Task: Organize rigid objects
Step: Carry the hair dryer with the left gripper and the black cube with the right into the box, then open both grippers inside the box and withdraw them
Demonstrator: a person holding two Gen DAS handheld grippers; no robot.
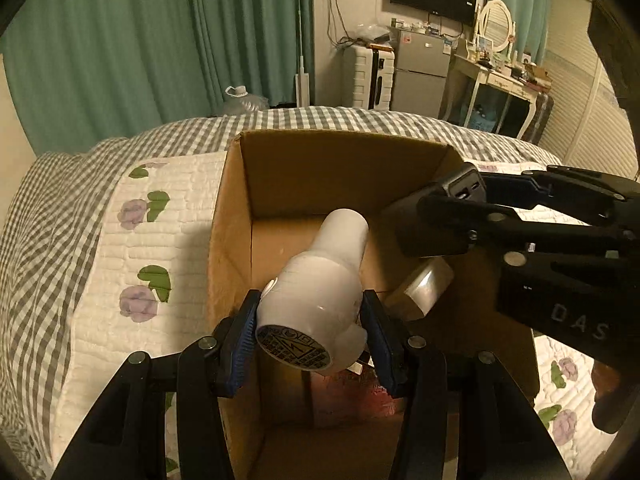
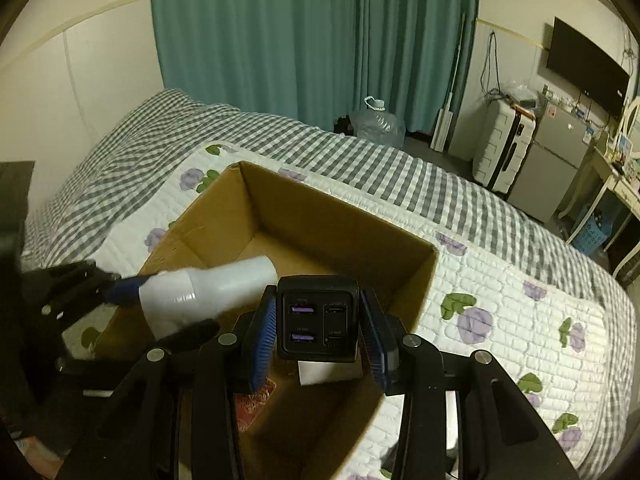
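Note:
My left gripper (image 1: 310,334) is shut on a white hair dryer (image 1: 320,288) and holds it over the open cardboard box (image 1: 340,160); the dryer's nozzle points into the box. It also shows in the right wrist view (image 2: 208,292). My right gripper (image 2: 318,336) is shut on a black USB charger block (image 2: 318,316) with purple ports, above the box (image 2: 340,216). From the left wrist view the right gripper (image 1: 436,216) reaches in from the right with the charger (image 1: 466,184). A white object (image 1: 424,286) lies inside the box.
The box stands on a bed with a floral quilt (image 1: 160,240) and a grey checked cover (image 2: 360,160). Green curtains, a white suitcase (image 2: 504,152), a small fridge (image 1: 420,72), a dressing table and a water jug (image 2: 378,120) stand beyond the bed.

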